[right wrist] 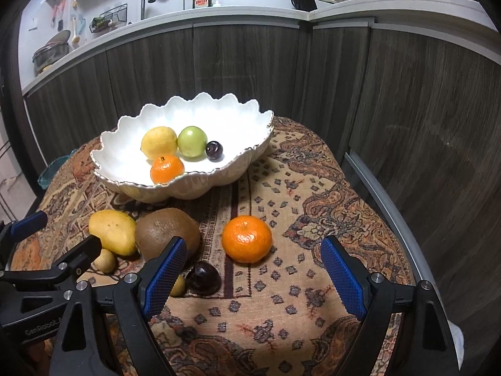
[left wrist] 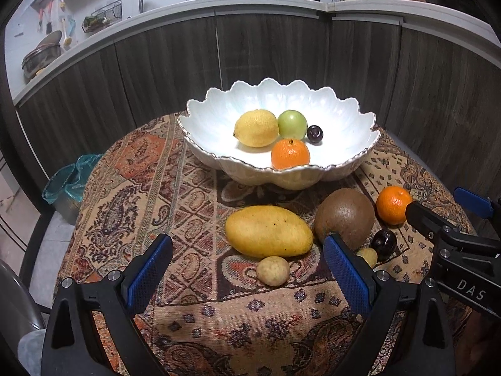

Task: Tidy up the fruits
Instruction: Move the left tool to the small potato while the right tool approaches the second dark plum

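Observation:
A white scalloped bowl (left wrist: 203, 119) (right wrist: 125, 153) holds a lemon (left wrist: 256, 127), a green apple (left wrist: 292, 124), a dark plum (left wrist: 314, 133) and a tangerine (left wrist: 290, 154). On the cloth in front of it lie a yellow mango (left wrist: 268, 231), a brown kiwi (left wrist: 344, 217), a tangerine (right wrist: 246, 238), a dark plum (right wrist: 203, 276) and two small yellow fruits (left wrist: 272, 270) (left wrist: 368, 255). My left gripper (left wrist: 247, 277) is open and empty just before the mango. My right gripper (right wrist: 254, 277) is open and empty just before the loose tangerine.
The round table wears a patterned paisley cloth (left wrist: 156, 188). Dark wood cabinets (left wrist: 269, 50) with a white counter and sink stand behind. A bin with a teal bag (left wrist: 67, 185) sits on the floor at the left. A chair back (left wrist: 15, 300) shows at the lower left.

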### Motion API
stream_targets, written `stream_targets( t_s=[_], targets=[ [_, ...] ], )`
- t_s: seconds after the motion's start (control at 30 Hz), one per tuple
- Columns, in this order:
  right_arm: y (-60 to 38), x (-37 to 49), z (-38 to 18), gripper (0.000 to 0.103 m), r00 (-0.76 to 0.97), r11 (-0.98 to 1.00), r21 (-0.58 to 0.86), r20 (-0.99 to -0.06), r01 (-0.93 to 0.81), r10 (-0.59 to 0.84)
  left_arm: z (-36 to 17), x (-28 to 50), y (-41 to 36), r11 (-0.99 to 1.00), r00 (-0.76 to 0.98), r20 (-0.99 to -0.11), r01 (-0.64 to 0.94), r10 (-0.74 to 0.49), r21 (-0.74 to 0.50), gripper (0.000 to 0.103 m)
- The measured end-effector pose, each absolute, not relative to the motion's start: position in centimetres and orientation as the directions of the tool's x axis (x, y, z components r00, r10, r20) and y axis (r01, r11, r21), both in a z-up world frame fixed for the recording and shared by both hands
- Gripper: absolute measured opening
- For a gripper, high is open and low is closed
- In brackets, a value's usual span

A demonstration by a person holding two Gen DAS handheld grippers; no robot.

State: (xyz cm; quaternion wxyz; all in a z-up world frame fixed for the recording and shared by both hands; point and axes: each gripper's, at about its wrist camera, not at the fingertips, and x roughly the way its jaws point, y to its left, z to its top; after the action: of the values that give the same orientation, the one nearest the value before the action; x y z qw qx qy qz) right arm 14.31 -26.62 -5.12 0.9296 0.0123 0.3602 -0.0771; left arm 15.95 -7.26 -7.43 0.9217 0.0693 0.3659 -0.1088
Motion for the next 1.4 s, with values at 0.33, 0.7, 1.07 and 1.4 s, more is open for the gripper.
stream_targets(
  t_s=[0.33,0.7,1.07,1.4],
  targets=[
    [-26.9,14.7,-6.0,0.088,0.721,0.989,-0.032,-0.681,0.146,-0.129,-8.8,16.0,-7.6,0.965,0.691,-0.706,0.259,-0.154,0.043,0.092],
    [-26.8,14.4,-6.9,0.088,0.709,0.989,-0.03,-0.694,0.146,-0.125,-10.3,16.2,-7.9,0.957,0.658,-0.734,0.287,-0.166,0.04,0.068],
    [-26.7,14.7,-8.0,0.088,0.688,0.992,-0.001,-0.72,0.123,-0.086,-11.3,17.0,-8.2,0.95,0.593,-0.781,0.313,-0.194,0.002,0.04],
    [-26.1,15.5,-8.5,0.081,0.661,0.995,0.0,-0.748,0.099,-0.066,-11.6,17.5,-8.1,0.947,0.57,-0.795,0.32,-0.209,-0.02,0.035]
  ],
)
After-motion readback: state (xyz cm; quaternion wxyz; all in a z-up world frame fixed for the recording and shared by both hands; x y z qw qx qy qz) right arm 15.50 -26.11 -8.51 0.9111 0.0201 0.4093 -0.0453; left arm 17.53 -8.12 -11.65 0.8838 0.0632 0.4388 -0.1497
